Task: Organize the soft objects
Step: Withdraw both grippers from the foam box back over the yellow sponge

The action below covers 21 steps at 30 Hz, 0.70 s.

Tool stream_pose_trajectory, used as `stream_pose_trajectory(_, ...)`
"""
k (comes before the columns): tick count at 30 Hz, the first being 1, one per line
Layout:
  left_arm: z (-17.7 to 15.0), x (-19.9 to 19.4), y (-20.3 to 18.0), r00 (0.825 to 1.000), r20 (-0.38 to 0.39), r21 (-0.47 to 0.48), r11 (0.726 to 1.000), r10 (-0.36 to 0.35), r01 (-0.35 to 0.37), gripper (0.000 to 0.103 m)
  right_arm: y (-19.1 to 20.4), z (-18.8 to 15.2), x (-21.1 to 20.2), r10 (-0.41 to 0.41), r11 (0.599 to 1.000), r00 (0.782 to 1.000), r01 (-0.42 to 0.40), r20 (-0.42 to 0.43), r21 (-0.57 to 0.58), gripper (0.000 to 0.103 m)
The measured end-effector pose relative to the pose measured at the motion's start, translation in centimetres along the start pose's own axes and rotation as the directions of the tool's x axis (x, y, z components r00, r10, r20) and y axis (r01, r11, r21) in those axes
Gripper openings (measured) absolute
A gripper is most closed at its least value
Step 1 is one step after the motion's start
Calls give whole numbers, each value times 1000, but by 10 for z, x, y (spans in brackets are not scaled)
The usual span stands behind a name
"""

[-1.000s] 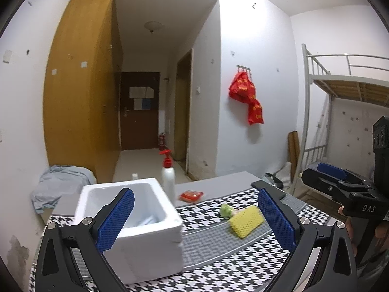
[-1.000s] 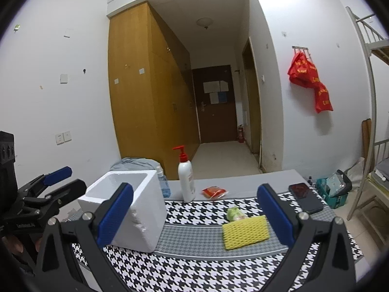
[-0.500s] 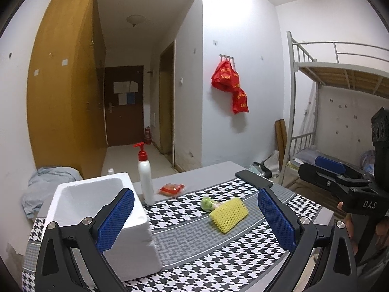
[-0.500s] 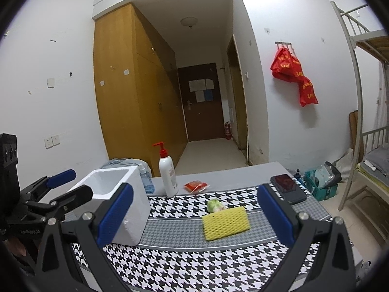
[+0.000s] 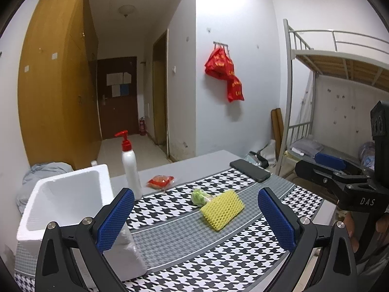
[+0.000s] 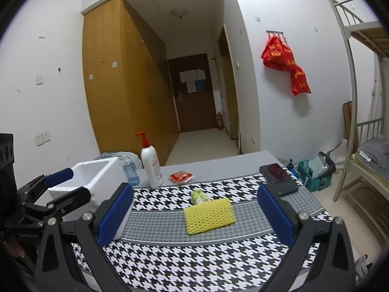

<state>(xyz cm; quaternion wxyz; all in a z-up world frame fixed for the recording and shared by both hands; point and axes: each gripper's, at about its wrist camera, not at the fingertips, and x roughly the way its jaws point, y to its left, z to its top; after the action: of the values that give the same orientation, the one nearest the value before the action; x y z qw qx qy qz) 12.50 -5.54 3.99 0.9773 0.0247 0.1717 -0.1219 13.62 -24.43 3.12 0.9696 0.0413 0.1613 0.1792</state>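
Both claws, left (image 5: 195, 215) and right (image 6: 194, 215), gape wide and empty, now swung nearer the yellow sponge (image 6: 209, 215) mid-tabletop.

Both grippers are matt black frames of angular, ribbed struts with silver screws at the joints. The left gripper (image 5: 195, 216) carries blue, dimple-textured pads (image 5: 114, 219) on its two fingers, and the right gripper (image 6: 194, 215) matches it. Seen from the left, the right one bears white letters "DAS" on its side. A hand (image 5: 352, 228) shows behind it.
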Motion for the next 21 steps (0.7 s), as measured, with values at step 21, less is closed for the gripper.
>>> stream_pose_trajectory(21, -10, 65, -14, 992, -124, 4, 1000, -25, 26, 102, -43, -17, 44, -62, 998, 990, 65, -130, 13, 103)
